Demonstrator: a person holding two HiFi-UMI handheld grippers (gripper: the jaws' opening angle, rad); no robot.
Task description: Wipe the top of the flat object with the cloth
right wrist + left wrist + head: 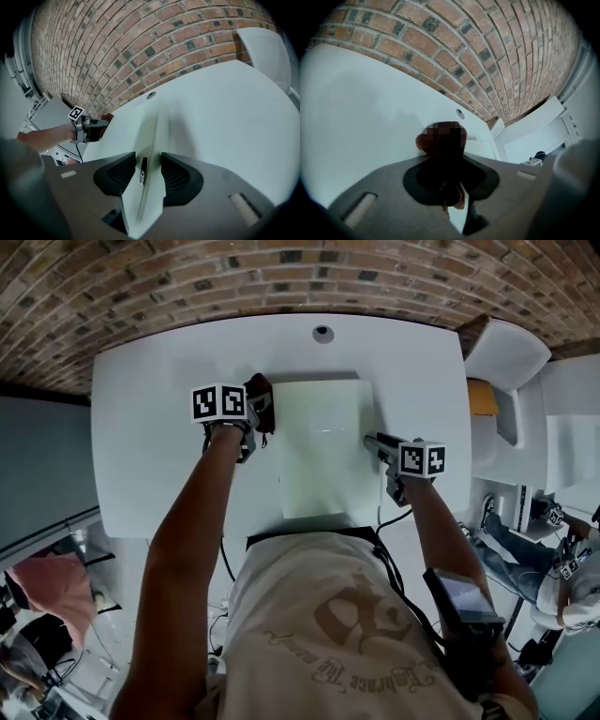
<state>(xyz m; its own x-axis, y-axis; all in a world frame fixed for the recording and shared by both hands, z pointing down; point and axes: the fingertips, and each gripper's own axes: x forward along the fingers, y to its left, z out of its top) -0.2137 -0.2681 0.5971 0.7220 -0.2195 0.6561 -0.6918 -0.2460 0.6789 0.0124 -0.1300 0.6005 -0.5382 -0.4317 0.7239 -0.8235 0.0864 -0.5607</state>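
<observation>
A pale, flat rectangular object (pixel 319 446) lies in the middle of the white table (pixel 150 427). My left gripper (pixel 257 413) is at its left edge, shut on a bunched dark brown cloth (pixel 263 390). In the left gripper view the cloth (pixel 440 152) bulges out past the jaws of the left gripper (pixel 450 176). My right gripper (pixel 380 444) is at the object's right edge. In the right gripper view that edge of the flat object (pixel 136 126) runs between the jaws of the right gripper (pixel 148 171), and both pads close on it. The left gripper (pixel 93 129) shows far off.
A round cable hole (pixel 322 333) sits near the table's far edge, below a brick wall (pixel 281 268). A white chair (pixel 506 352) stands at the right of the table. A pink fabric (pixel 56 582) and cables lie on the floor at the lower left.
</observation>
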